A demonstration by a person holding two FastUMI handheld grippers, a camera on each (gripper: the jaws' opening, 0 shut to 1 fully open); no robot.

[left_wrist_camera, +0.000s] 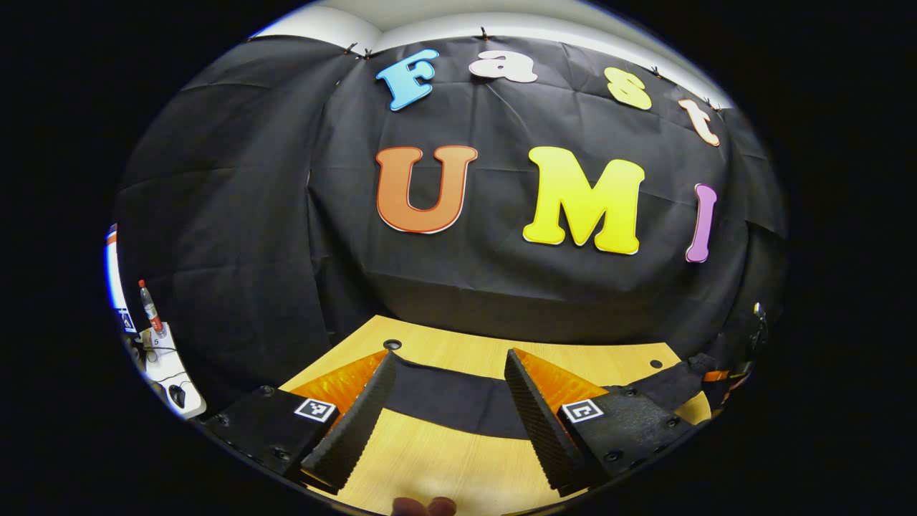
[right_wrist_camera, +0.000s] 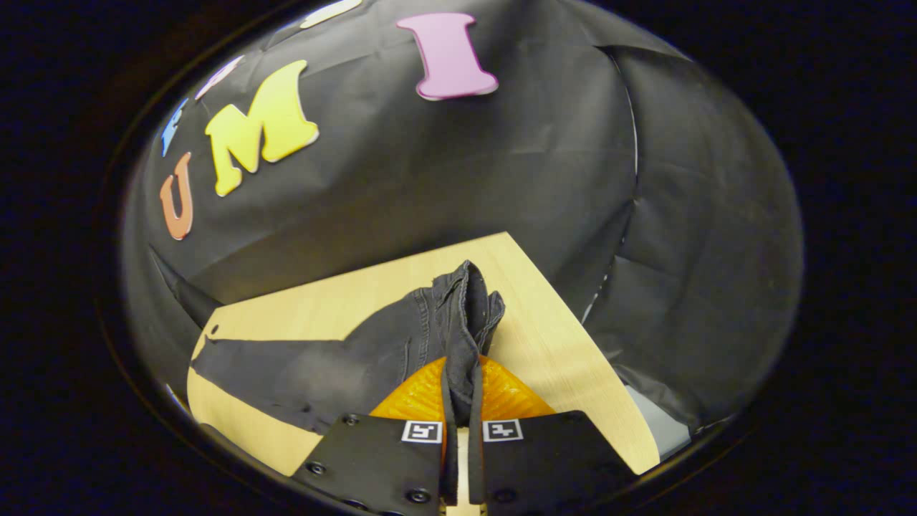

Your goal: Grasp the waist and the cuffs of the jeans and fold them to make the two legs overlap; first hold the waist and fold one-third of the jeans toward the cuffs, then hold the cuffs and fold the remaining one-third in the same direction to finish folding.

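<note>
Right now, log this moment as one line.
left gripper: open, above table | right gripper: shut on jeans, waist end lifted | folding: not done

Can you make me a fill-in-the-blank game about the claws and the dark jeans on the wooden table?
1. The right claw is shut on the dark denim ____.
2. The left claw is ____, with nothing between its fingers.
3. The jeans lie on a light wooden ____.
4. A small plastic bottle at the far left has a ____ cap.

Missing words: jeans; open; table; red
</note>
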